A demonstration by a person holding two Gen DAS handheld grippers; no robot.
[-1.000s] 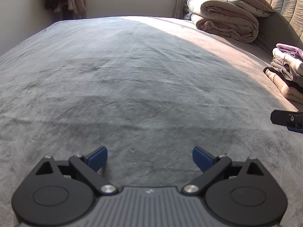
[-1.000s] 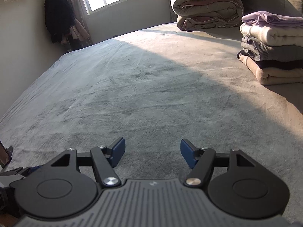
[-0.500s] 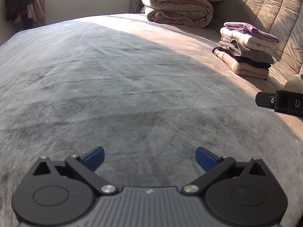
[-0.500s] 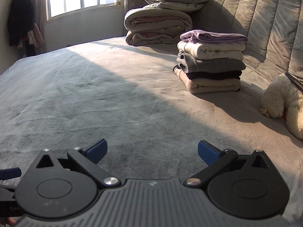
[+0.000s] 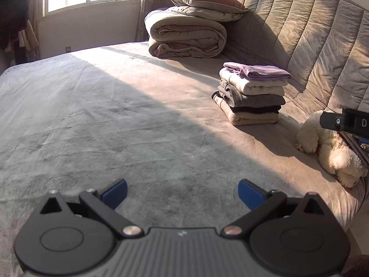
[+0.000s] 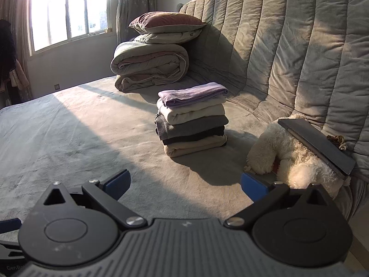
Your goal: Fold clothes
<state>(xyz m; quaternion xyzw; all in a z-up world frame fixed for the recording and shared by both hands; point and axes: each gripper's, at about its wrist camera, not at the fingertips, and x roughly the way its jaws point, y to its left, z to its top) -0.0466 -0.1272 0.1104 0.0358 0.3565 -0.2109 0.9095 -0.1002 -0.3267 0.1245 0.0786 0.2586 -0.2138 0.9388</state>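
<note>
Room: a sunlit bedroom is shown, with a window (image 6: 69,11) at the far wall and a quilted headboard (image 6: 288,53) along the right.
Surface: a wide bed (image 5: 115,120) covered in grey plush is seen, bare across its near half.
Bedding: a rolled duvet (image 5: 186,38) topped by pillows (image 5: 203,2) is stacked in the far corner.
Task's thing: a stack of folded clothes (image 6: 192,121) (lilac on top, then cream, grey, black and beige) is set on the bed near the headboard.
Other items: a white plush dog (image 6: 293,159) is lying beside the stack, with a dark flat slab (a tablet or book, it cannot be told which) (image 6: 316,145) laid across it.
Left gripper (image 5: 182,192): its blue fingers (image 5: 115,191) are spread wide and nothing is held between them.
Right gripper (image 6: 184,184): its jaws have just been opening and are now spread fully; nothing is caught between them.
Relation: the stack is well apart from both grippers, ahead and to the right of the left one, almost straight ahead of the right one.
Step in hand: judged to be a pause between garments, both grippers being empty.
Next move: no unfolded garment is visible, so one would have to be fetched and spread flat on the bare plush.
</note>
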